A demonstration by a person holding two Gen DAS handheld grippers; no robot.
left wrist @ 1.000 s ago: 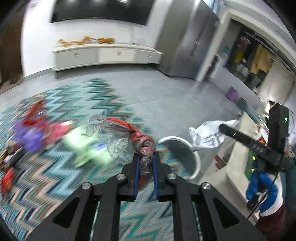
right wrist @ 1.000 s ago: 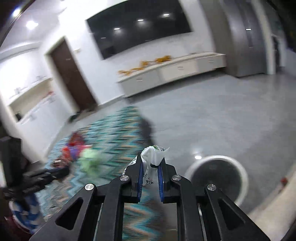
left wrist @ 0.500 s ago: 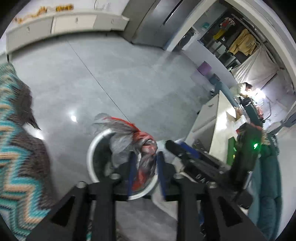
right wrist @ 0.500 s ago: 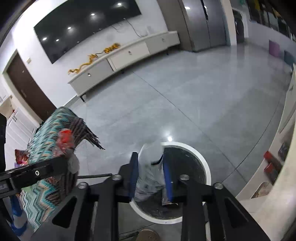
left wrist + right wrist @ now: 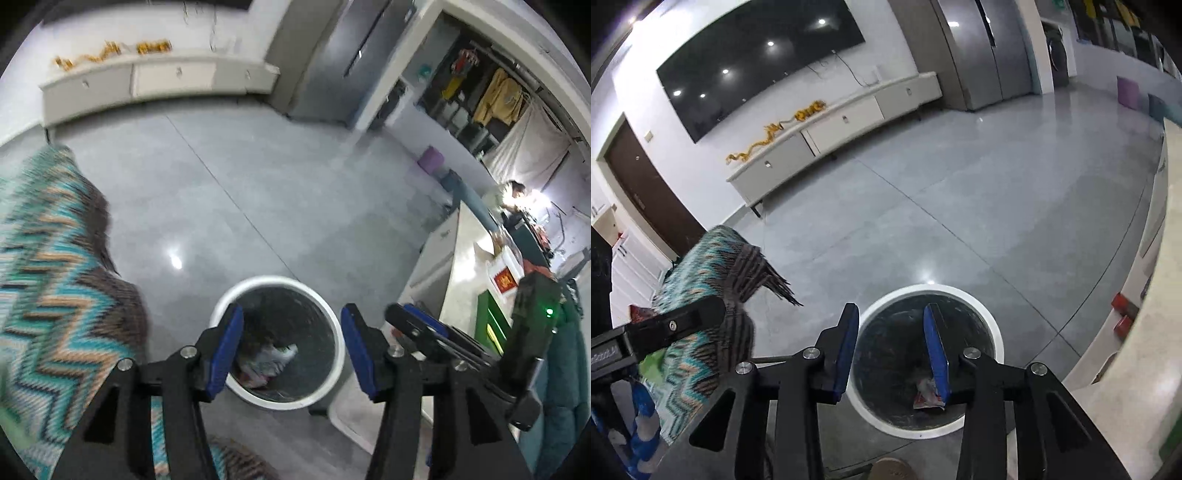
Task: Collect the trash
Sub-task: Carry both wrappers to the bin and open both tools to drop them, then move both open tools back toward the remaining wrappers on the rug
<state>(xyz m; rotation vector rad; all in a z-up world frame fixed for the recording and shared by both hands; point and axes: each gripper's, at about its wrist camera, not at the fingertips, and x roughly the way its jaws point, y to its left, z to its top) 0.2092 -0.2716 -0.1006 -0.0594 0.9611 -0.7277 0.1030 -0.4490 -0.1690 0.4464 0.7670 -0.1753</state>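
You are holding both the left hand-held gripper and the right hand-held gripper spread apart and empty over the trash bin. The wrappers are lying inside it. Turning back toward the rug, you are risking knocking the light bin over.

A glossy grey tiled floor carries a white-rimmed round trash bin and, beside it, a fringed teal zigzag rug.
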